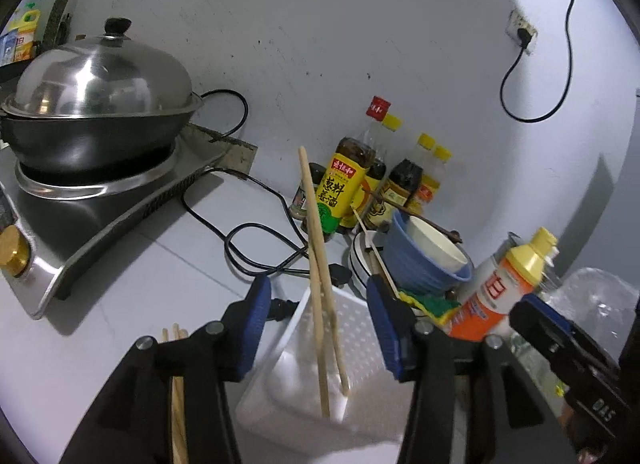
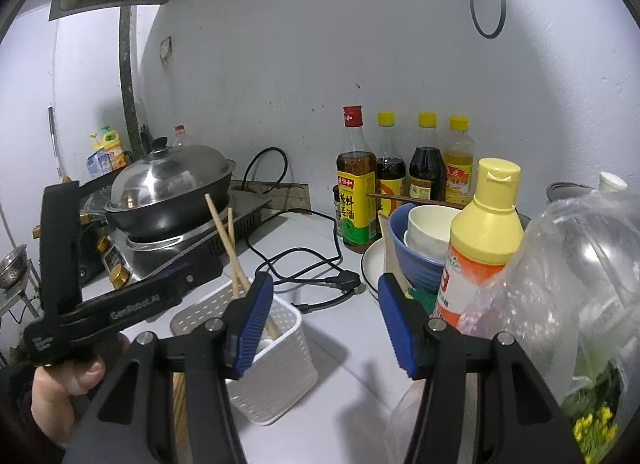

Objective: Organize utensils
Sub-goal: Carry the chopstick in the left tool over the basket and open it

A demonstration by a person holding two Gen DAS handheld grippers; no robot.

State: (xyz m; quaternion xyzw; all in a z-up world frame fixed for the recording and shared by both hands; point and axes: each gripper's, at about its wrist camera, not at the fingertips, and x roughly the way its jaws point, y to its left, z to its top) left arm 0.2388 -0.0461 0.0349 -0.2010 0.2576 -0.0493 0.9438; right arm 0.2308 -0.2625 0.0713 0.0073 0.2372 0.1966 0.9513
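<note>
Below my jaws the pale grey table (image 2: 344, 348) runs back to the wall. A white perforated plastic basket (image 2: 280, 360) stands on it near the front edge, with loose wooden chopsticks (image 1: 178, 396) lying beside it on the left. Further left sits a silver single-burner stove (image 1: 104, 200), its black power cord (image 1: 256, 240) looping across the surface. A row of sauce bottles with yellow and red caps (image 2: 400, 180) stands against the wall. To the right, a white plate (image 2: 374, 266) lies flat, next to an orange bottle with a pale yellow cap (image 2: 476, 248) and a crumpled clear plastic bag (image 2: 560, 304).
</note>
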